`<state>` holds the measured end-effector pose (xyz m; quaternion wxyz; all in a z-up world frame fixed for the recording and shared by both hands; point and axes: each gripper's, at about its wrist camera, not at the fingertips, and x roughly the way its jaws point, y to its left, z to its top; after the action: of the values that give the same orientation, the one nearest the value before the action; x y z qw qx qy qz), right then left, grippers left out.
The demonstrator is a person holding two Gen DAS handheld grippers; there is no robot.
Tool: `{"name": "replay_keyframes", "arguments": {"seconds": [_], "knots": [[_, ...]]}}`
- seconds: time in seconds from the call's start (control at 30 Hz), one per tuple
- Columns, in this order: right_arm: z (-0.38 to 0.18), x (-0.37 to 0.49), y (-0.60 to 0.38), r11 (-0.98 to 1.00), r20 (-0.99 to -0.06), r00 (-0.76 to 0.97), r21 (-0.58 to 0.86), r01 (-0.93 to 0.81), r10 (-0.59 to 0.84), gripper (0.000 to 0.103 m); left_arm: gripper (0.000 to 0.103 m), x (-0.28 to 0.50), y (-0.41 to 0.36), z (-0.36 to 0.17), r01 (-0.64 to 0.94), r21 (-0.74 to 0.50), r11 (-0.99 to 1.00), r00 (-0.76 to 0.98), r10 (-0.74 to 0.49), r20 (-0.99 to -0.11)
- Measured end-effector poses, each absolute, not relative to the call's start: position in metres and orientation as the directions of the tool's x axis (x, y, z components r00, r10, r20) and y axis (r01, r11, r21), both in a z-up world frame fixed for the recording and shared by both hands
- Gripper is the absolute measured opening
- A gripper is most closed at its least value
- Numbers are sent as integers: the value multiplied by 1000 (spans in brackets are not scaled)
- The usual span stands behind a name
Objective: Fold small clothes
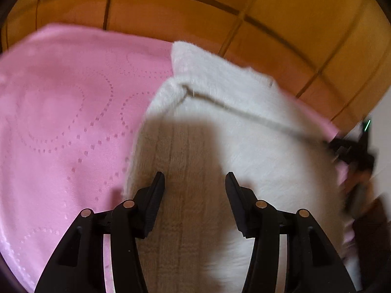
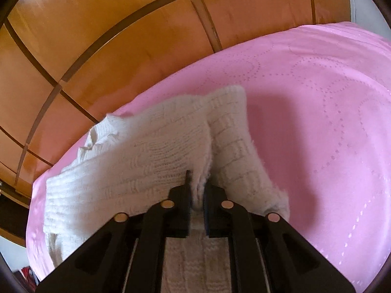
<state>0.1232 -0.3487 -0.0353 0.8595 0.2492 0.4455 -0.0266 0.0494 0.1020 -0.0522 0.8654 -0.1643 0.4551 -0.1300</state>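
— Grippers, two of them: the right gripper [image 2: 196, 183] is nearly closed, pinching a fold of the one white knit sweater [image 2: 151, 151], which bunches just ahead of its fingers.

— And the left gripper [image 1: 194, 183]?

— Jaws apart, nothing between them, over the sweater [image 1: 244, 127] lying beneath on one pink cloth [image 1: 61, 122].

— Anything only one camera shows?

— Left view catches the other gripper, blurred, at its right edge. Right view shows the cable ribbing clearly.
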Motion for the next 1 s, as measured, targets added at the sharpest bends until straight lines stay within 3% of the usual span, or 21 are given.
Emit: {"name": "replay_keyframes", "arguments": {"seconds": [0.1, 0.13, 0.33, 0.67, 0.73, 0.77, 0.9, 1.0], "knots": [[-24, 116, -354, 886, -767, 626, 381, 266, 142, 49, 65, 72, 135, -30, 21, -507, 862, 599, -417, -684], [-14, 113, -355, 890, -750, 652, 368, 268, 113, 55, 65, 84, 146, -25, -2, -534, 846, 617, -419, -666], [16, 115, -331, 934, -698, 708, 315, 167, 109, 70, 65, 163, 169, -22, -49, -631, 774, 606, -479, -635], [-3, 133, -305, 969, -743, 660, 228, 97, 109, 73, 63, 258, 142, -75, -143, -676, 723, 455, -558, -693], [-10, 137, -300, 971, -757, 644, 223, 88, 116, 73, 20, 266, 138, -81, -137, -681, 720, 433, -574, -695], [-14, 139, -297, 972, -763, 636, 220, 82, 119, 73, 15, 266, 136, -78, -122, -670, 732, 442, -564, -697], [-22, 132, -279, 976, -774, 611, 219, 13, 166, 73, 10, 252, 135, -44, -35, -597, 801, 552, -483, -680], [-30, 125, -257, 985, -782, 602, 170, -38, 159, 76, 10, 252, 126, -41, -6, -418, 908, 565, -342, -751]]}}
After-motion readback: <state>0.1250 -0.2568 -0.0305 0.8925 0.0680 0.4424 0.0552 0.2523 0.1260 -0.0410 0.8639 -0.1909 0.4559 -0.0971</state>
